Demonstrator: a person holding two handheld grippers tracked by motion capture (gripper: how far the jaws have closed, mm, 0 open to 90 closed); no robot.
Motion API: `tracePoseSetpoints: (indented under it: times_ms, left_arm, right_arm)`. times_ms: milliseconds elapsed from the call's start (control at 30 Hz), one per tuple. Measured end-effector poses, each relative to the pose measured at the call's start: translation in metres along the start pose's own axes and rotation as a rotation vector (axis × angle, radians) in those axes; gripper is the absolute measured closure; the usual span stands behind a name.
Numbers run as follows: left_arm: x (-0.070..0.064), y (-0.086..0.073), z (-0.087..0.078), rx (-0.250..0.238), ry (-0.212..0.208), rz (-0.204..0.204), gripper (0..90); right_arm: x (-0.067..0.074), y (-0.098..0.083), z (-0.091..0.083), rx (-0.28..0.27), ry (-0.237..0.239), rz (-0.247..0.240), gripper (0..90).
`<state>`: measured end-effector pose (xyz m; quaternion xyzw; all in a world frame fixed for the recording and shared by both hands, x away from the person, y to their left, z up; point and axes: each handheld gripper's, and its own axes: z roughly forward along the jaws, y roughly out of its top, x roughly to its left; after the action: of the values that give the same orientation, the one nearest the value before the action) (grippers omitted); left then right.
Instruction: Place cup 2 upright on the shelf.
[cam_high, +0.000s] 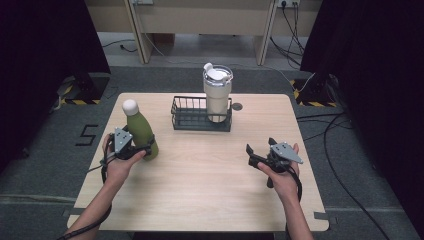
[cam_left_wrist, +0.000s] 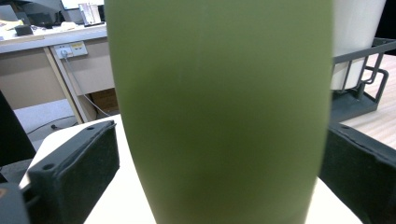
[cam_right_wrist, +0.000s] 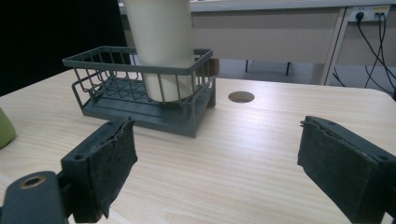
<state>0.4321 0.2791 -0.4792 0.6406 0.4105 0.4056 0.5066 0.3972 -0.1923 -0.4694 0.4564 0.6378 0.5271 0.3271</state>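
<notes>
Bottle stands near the table's left edge, between your left gripper's spread jaws, pads not clearly pressing yet. Clamp off-centre and it could tip toward that edge. Right gripper hovers with jaws apart, empty. Plenty of bare table between you and the basket holding the tumbler.

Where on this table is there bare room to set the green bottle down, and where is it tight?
Free: the wide bare wood between the left claw and right claw, in front of the wire basket. The basket's left half beside the cream tumbler is also bare. Crowded: the left edge, where the green bottle stands between the left claw's jaws.
</notes>
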Motion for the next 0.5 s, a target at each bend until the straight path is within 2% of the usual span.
tracePoseSetpoints:
  times_ms: [300,500]
  left_arm:
    - [-0.0011,-0.0023,0.0023,-0.022,-0.015,-0.015,17.8]
    - [-0.0004,-0.0023,0.0024,-0.029,-0.02,-0.026,18.9]
  right_arm:
    - [-0.001,-0.0011,0.0009,0.007,0.001,-0.001,11.6]
    - [-0.0018,-0.0018,0.0015,0.009,-0.003,0.0,11.7]
